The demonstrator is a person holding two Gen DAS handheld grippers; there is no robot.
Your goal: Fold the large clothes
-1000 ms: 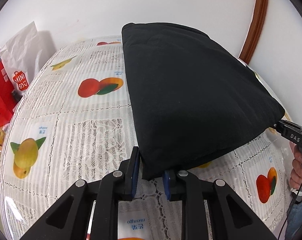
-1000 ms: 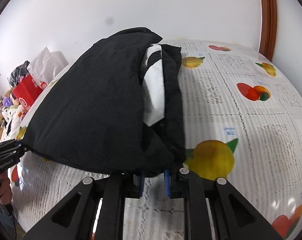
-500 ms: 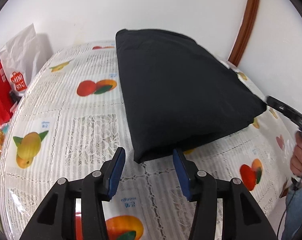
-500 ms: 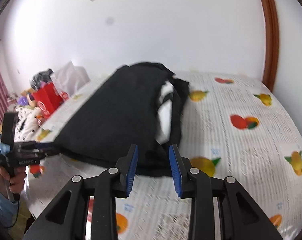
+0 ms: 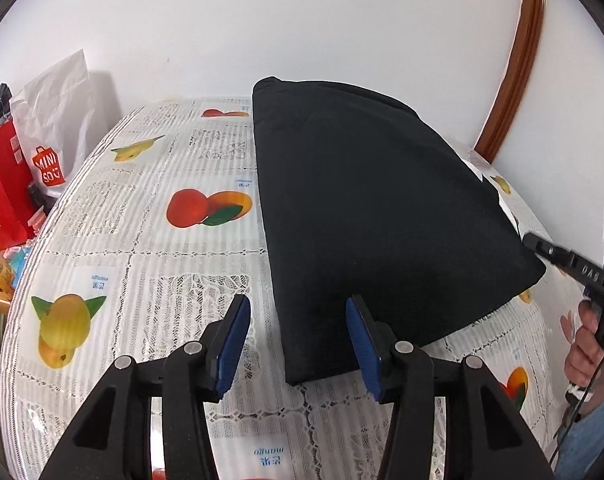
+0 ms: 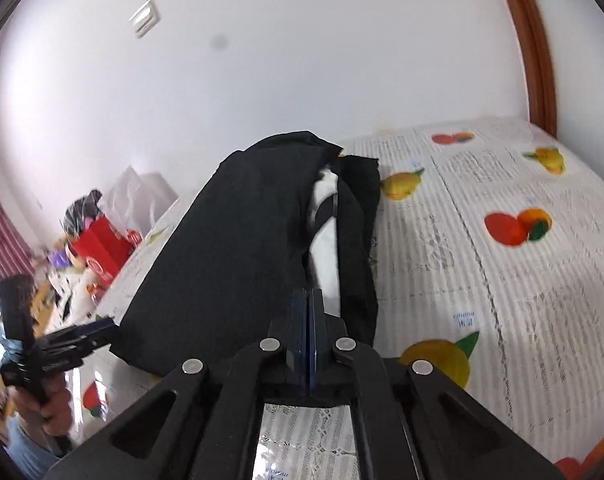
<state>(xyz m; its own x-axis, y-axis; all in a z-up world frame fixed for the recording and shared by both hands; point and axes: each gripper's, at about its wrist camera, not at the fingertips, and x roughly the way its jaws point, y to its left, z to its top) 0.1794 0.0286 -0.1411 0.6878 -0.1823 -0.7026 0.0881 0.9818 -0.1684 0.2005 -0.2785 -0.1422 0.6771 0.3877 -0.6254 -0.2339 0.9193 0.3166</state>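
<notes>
On the desk [image 5: 149, 264]: the folded black garment [image 5: 374, 216] lies flat on the fruit-print cloth.
Left tongs [image 5: 297, 344]: released, blue pads straddling the garment's near corner, gripping nothing.
Right tongs [image 6: 308, 344]: clenched flat; I cannot tell whether any cloth is pinched.
Step, I judge: tidying the fold.
My care: keep edges aligned; tuck the white lining [image 6: 326, 236] peeping from the side.

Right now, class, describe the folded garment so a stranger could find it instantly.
Start at the table under its fruit-printed tablecloth. In its middle lies the folded black garment, just ahead of the open left tool. It is the only dark, plain thing there, with white fabric showing along its right edge.
</notes>
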